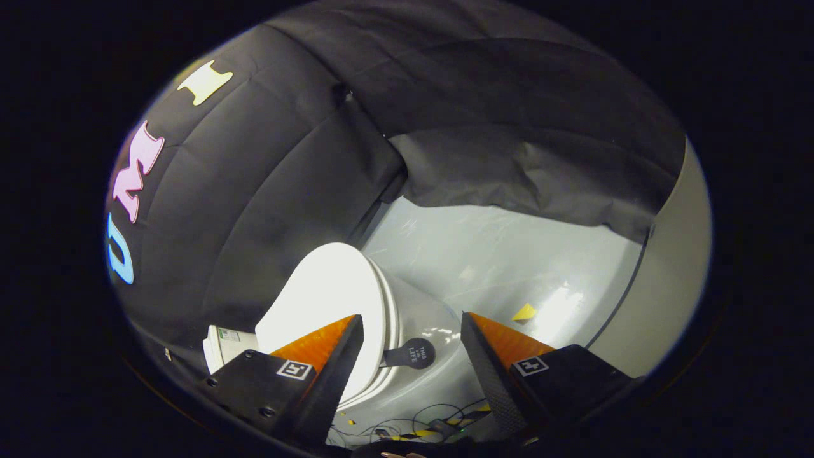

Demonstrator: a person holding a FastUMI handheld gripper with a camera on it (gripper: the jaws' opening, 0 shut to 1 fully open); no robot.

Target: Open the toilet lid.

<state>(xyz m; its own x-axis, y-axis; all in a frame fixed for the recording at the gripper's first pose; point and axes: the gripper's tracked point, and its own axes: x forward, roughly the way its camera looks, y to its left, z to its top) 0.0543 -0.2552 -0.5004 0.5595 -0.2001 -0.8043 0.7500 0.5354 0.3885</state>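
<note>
Beyond the spread hand-held gripper [412, 331], glossy floor [509, 254] surrounds the toilet lid [324, 292].

closed toilet lid [331, 299] ahead of the spread gripper [410, 327] fingers.

The gripper [412, 331] holds its fingers spread apart, gripping nothing. Between and just beyond them sits the white toilet lid [327, 296], its dark round tab [412, 353] in the gap. A small yellow scrap [525, 312] lies on the pale floor [509, 254] beyond.
</note>
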